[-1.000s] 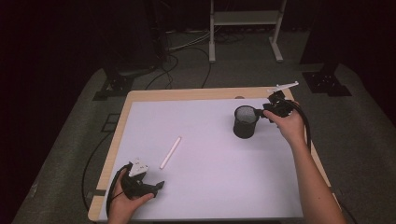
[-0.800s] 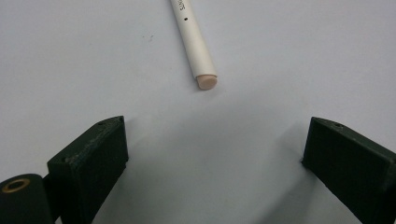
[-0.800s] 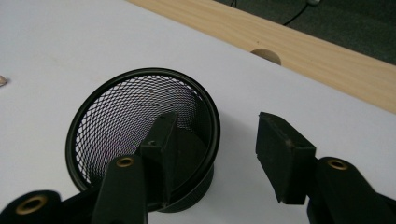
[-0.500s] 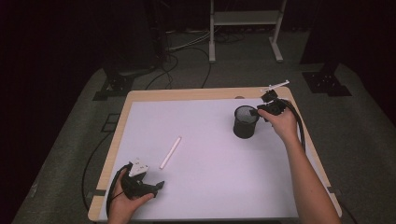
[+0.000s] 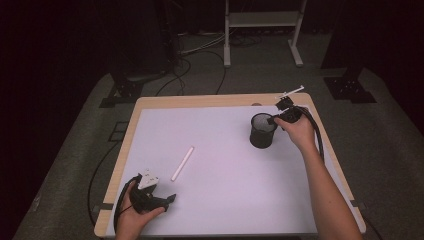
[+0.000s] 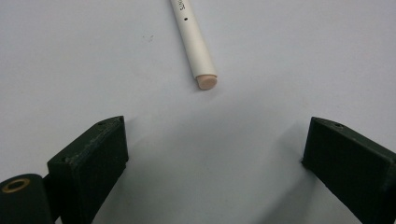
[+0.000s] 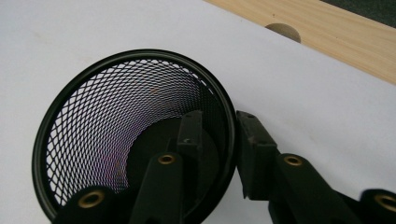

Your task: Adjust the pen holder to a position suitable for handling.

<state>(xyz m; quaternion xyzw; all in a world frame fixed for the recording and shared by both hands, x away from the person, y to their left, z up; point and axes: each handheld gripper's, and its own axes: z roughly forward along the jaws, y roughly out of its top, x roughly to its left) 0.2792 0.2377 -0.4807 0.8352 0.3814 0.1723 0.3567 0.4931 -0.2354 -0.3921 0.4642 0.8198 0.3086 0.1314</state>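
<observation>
Your right gripper [image 7: 219,140] has just been closing on the wall of the black mesh pen cup [image 5: 263,130]: one jaw stands inside the cup, the other outside, and the rim runs between them with almost no gap. Whether the pads press the mesh yet cannot be told. The cup stands upright on the white mat [image 5: 220,200], near the far right corner, just short of the bare wooden table edge [image 7: 336,32].

Your left gripper [image 6: 215,154] rests at the near left of the mat, jaws spread wide and holding nothing. A white marker [image 6: 194,39] lies flat just beyond its tips, its capped end pointing toward the gap, well apart from the cup.
</observation>
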